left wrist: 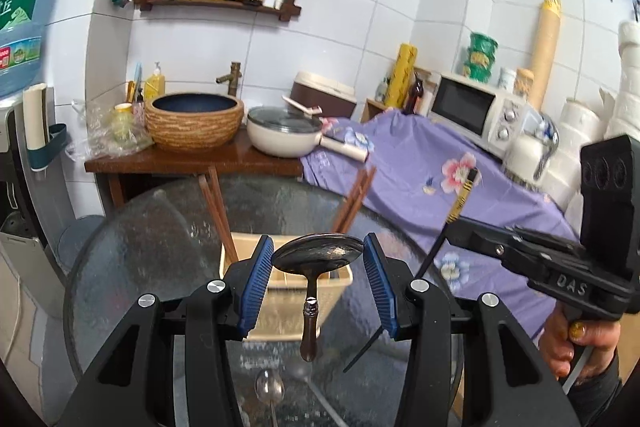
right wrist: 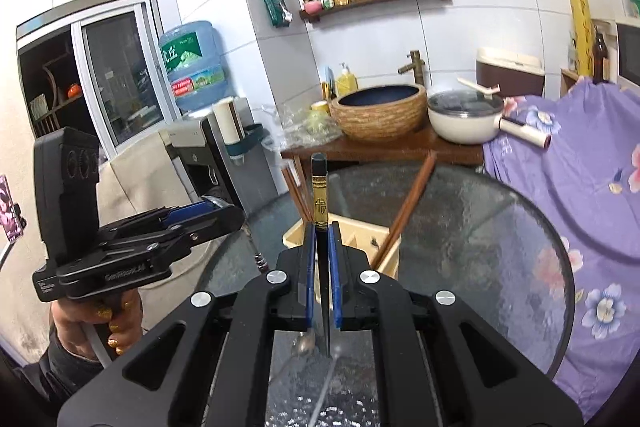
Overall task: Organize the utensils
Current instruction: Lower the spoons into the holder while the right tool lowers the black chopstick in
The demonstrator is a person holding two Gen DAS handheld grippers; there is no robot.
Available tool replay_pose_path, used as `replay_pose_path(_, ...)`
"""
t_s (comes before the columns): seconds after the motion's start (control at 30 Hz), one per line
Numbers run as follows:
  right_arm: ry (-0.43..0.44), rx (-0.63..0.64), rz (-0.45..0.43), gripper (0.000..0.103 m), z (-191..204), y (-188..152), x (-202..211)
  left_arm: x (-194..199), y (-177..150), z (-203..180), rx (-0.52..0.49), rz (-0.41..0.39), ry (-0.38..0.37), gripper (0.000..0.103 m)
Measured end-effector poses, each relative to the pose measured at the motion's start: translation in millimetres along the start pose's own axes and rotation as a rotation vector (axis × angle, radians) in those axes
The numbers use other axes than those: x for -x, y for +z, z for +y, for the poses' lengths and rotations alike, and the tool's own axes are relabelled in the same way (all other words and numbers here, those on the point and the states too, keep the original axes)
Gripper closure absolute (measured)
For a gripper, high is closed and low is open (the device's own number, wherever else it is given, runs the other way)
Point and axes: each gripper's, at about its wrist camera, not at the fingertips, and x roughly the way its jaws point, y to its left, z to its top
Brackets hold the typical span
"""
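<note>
Crosswise, spoon (left wrist: 318, 254) between left tongs (left wrist: 318, 259).

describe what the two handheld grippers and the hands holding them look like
Both are black plastic pistol-grip tools: the left gripper and right gripper have ribbed blue finger pads, silver screws and a boxy black top module. The right one reads DAS. Both hands show glittery gold nail polish, dark sleeves and a white cable.

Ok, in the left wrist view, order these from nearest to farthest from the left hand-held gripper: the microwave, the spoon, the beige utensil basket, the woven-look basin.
1. Spoon: held between the pads of the left hand-held gripper.
2. Beige utensil basket: just beyond, on the glass table.
3. Woven-look basin: far left, on the wooden counter.
4. Microwave: far right; too close to the basin to call.
</note>
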Motion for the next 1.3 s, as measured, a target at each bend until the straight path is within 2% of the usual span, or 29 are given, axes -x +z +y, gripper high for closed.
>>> replay_pose_path(0.27,-0.052,0.020,-0.093,0.096,9.2,52.2,-1.6,-11.9,47.8,8.0,0.024,-0.062,0.071,0.058)
replay_pose_path(0.47,-0.108,0.021,-0.136,0.096,7.0,70.5,-22.7,-34.4,57.3,14.2,0.036,-0.085,0.143,0.058)
replay_pose_path(0.7,-0.166,0.011,-0.136,0.096,-3.0,48.2,-60.3,-62.4,35.2,22.4,0.042,-0.061,0.191,0.058)
replay_pose_path(0.97,-0.186,-0.007,-0.081,0.096,-18.2,14.6,-87.8,-92.1,-4.5,32.7,0.070,0.021,0.182,0.058)
replay_pose_path(1.3,-0.194,-0.031,-0.032,0.096,-31.6,-10.2,-104.3,-108.4,-29.6,38.7,0.067,0.080,0.181,0.058)
